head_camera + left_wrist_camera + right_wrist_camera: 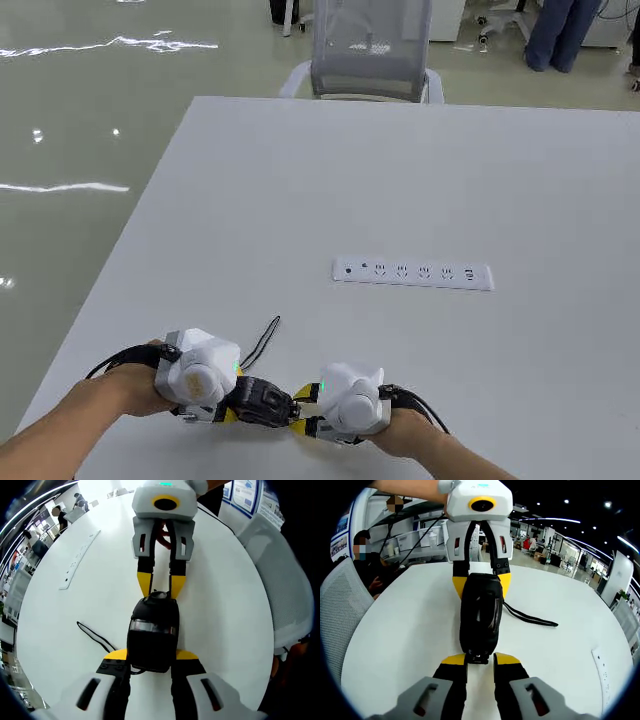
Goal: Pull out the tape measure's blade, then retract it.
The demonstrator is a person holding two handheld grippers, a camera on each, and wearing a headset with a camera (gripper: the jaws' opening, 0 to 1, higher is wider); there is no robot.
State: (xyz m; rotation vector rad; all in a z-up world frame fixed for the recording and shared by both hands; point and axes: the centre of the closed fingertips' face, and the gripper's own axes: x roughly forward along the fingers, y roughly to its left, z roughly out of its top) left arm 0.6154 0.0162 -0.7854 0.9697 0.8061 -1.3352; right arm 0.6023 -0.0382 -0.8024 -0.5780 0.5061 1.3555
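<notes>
The black tape measure (262, 400) lies at the near edge of the white surface (400, 180), held between the two tongs with no blade showing. The left tongs (151, 655) are parted about as wide as the case and clamp its sides. The right tongs (480, 659) face them, drawn narrow on the small tab at the case's other end. A thin black strap (262, 343) trails from the case. A white power strip (413, 272) lies farther off, to the right, and a grey chair (370, 50) stands at the far edge.
</notes>
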